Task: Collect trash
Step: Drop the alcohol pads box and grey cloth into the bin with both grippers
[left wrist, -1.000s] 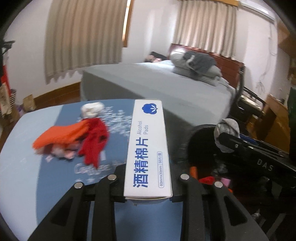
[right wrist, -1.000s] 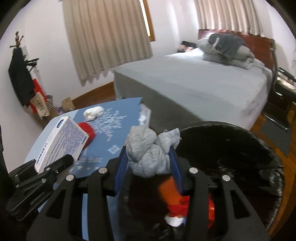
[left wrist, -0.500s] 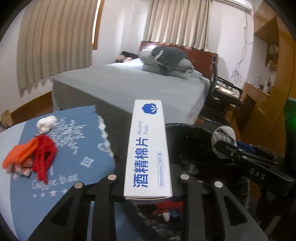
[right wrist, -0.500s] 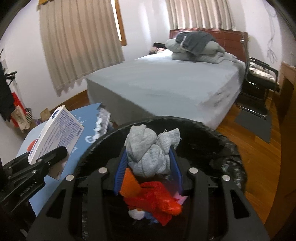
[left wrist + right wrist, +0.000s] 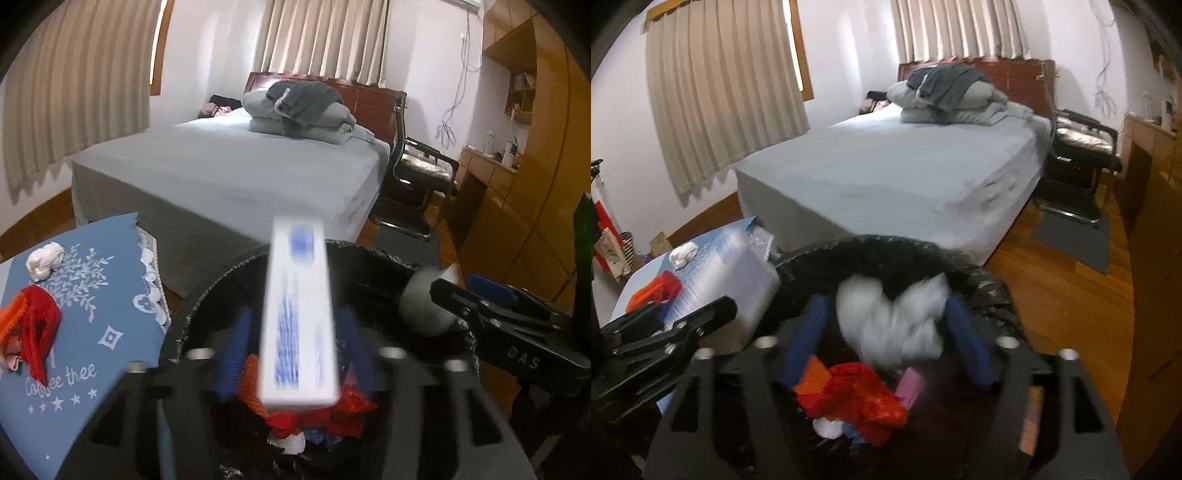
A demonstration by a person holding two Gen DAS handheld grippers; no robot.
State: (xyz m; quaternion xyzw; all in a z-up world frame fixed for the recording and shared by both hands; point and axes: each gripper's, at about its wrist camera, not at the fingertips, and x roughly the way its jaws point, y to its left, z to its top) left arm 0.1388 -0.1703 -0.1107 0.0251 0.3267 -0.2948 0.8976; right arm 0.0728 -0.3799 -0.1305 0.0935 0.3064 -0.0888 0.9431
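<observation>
Left wrist view: the white box [image 5: 298, 325] hangs over the black-lined bin [image 5: 373, 258], blurred, between the left gripper [image 5: 295, 362] jaws, which have just been opening; its long axis runs away from the camera. Right gripper [image 5: 886, 332] jaws, likewise just opening, stand clear of the grey wad [image 5: 890, 325]. Both hands should stay above the bin until the pieces drop clear.

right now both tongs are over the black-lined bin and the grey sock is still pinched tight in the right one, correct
Not quite. The right tongs have just been opening; the grey sock sits blurred between parted pads with gaps beside it, as the right wrist view shows. Both tongs are over the black-lined bin.
</observation>
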